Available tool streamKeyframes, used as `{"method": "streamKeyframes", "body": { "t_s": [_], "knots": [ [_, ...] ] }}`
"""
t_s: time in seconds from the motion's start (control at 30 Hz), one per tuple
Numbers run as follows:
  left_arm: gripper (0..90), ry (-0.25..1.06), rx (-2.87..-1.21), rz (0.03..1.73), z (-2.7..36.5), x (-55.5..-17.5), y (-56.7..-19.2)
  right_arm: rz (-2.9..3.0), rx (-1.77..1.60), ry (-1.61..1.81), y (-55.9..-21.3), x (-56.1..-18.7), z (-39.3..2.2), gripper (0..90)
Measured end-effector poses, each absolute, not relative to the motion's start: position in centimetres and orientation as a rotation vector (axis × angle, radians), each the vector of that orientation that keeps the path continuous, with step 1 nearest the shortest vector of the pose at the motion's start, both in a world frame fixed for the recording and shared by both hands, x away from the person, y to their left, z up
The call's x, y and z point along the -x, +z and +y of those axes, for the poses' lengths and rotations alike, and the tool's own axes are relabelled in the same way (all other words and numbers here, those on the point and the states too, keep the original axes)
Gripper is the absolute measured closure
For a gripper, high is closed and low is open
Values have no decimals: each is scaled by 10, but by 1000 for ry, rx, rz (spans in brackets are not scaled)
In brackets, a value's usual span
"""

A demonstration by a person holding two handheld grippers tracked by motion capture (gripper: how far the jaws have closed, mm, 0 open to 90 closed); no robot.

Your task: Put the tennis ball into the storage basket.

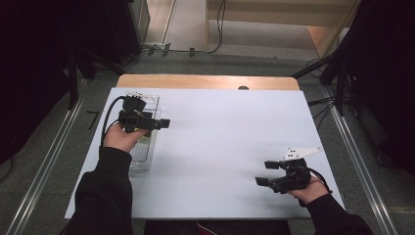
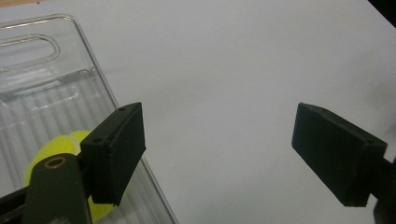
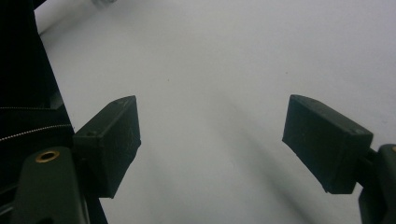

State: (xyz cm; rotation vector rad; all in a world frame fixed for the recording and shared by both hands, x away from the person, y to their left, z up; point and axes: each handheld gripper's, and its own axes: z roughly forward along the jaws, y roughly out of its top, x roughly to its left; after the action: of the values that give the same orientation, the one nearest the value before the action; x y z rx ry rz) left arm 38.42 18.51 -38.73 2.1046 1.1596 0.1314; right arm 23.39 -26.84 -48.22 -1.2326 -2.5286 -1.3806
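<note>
A yellow-green ball (image 2: 60,154), fuzzy and round, is lying inside the clear ribbed tray (image 2: 42,93) near its handle-slot end. The left tongs (image 2: 219,154) are hanging wide and empty, one jaw over the tray's edge beside the ball. The right tongs (image 3: 210,144), well away from the tray, are gaping wide over the white surface (image 1: 220,147).
</note>
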Motion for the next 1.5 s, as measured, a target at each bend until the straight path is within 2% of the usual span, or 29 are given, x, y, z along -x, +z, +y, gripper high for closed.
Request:
{"method": "streamKeyframes", "body": {
  "t_s": [1.5],
  "knots": [
    [185, 134, -2156, 954, 160, -329, -415, -2537, 1236, -1371, -480, -232, -264, 171]
  ]
}}
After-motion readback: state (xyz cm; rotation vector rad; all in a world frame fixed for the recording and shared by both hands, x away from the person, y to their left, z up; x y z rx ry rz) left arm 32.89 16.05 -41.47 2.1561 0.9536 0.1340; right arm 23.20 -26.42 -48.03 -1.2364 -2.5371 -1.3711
